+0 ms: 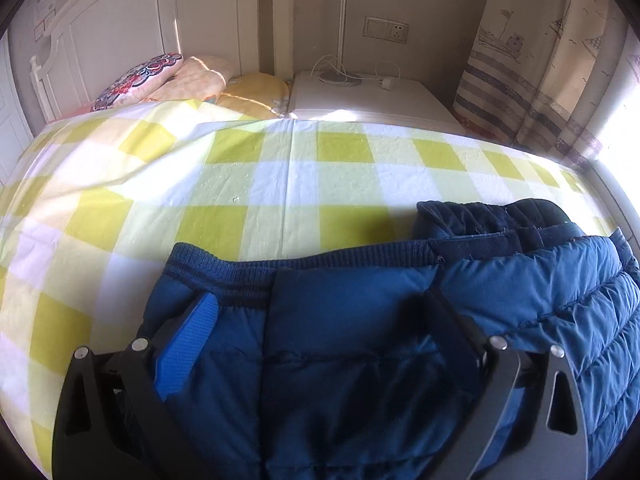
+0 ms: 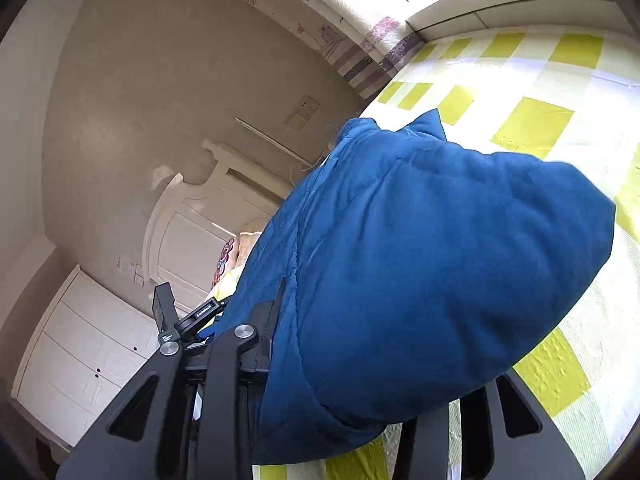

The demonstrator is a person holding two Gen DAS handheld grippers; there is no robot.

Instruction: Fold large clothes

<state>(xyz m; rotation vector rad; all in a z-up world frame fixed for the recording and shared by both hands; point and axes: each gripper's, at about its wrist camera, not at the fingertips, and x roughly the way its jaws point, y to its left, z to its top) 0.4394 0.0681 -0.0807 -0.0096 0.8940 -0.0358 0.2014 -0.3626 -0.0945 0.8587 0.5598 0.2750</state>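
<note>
- The blue quilted jacket (image 1: 360,360) lies on the bed (image 1: 240,168), over its yellow-checked sheet, ribbed hem toward the headboard (image 1: 120,28).
- The left gripper (image 1: 316,320) stands spread wide, jacket fabric between its fingers (image 1: 184,344); no clamp shows.
- The right gripper (image 2: 360,380) is clenched on a bunched fold of the jacket (image 2: 440,260), lifted above the sheet.

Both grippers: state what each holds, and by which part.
Left gripper: open over the blue padded trousers near the waistband. Right gripper: clamps a bunched fold of them.
</note>
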